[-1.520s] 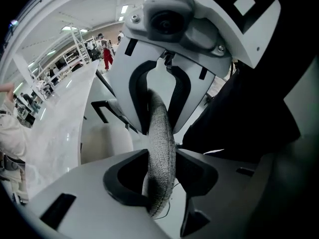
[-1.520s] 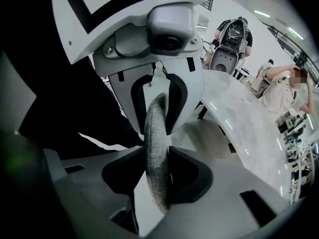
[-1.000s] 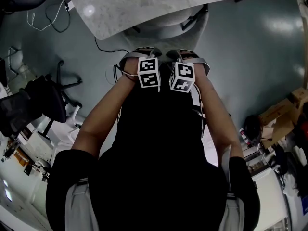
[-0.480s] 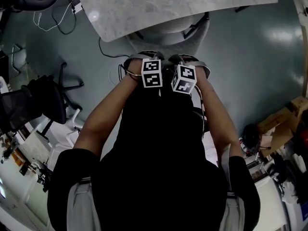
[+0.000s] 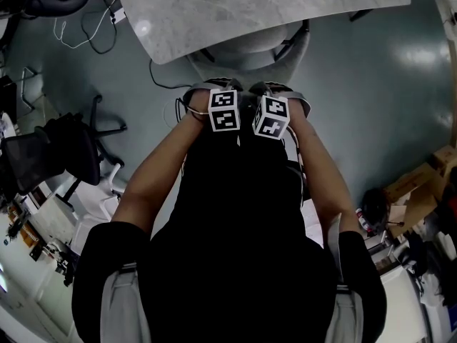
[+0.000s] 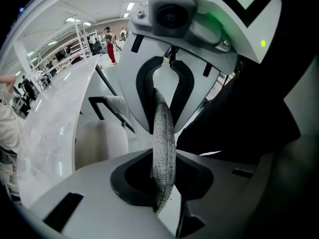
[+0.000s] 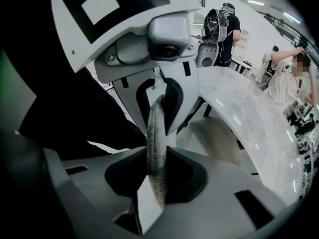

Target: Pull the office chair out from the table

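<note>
The person is bent over the back of the grey office chair (image 5: 246, 48), which sits tucked in at the edge of the marble-topped bench (image 5: 250, 6), its seat partly under the top. Both arms reach forward and down with a claw in each hand. The two marker cubes (image 5: 223, 110) sit side by side, nearly touching, just above the chair's back.

The left claw (image 6: 160, 183) has the thin, grey, woven rim (image 6: 163, 128) of the backrest running straight between its jaws. They have just been closing and now sit pinched against the fabric on both sides. The right claw (image 7: 155, 183) has hold of the same rim just beside it (each claw's own view shows the other one clamped on the strip a little further along, lens looking back). Its jaws too have just been closing, and they press on the fabric.

Past the jaws the pale seat (image 6: 99, 143) shows below the bench's edge, with dark struts (image 6: 107, 111) beside it.

A black mesh chair (image 5: 61, 152) stands off to the person's left, well apart from the grey one. Loose cables (image 5: 78, 27) trail over the grey floor (image 5: 371, 84) near the bench's far-left corner, and cardboard boxes (image 5: 418, 181) sit at the right. Beyond the bench a person in black (image 7: 227, 21) stands among others in the background.
</note>
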The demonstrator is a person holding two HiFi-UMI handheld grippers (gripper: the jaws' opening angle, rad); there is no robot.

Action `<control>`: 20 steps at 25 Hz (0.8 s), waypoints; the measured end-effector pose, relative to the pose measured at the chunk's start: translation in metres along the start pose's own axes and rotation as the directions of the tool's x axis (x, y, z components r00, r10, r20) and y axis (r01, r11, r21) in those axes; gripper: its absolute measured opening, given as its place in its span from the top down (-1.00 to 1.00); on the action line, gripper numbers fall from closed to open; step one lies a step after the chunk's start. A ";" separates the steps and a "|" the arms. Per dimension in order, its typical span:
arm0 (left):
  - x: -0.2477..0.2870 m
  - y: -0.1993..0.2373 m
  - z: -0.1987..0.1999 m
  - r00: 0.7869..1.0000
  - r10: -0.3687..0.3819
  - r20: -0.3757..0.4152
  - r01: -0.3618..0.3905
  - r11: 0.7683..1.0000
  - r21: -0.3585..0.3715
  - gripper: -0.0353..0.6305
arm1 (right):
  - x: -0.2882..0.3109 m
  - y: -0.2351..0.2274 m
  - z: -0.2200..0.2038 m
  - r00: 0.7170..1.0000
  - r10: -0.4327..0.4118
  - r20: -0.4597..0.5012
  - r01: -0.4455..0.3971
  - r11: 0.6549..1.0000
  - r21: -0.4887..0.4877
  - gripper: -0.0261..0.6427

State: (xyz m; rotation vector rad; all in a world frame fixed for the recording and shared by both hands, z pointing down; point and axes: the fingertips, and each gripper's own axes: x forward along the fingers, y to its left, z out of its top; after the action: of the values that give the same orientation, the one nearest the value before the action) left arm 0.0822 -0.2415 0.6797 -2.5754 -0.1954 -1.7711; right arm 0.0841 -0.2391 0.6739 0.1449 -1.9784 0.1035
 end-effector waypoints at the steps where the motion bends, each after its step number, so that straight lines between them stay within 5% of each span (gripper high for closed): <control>1: 0.001 -0.002 0.002 1.000 -0.004 0.000 0.004 1.000 0.002 0.63 | -0.001 0.002 -0.002 1.000 0.005 -0.001 -0.005 1.000 -0.002 0.66; 20: 0.010 -0.061 0.020 1.000 0.001 0.019 -0.001 1.000 -0.018 0.63 | -0.010 0.058 -0.022 1.000 0.016 0.006 -0.016 1.000 -0.007 0.65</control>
State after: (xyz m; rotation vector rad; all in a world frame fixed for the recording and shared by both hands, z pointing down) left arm 0.0973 -0.1788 0.6781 -2.6049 -0.1795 -1.7564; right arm 0.0994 -0.1780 0.6728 0.1250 -1.9864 0.1068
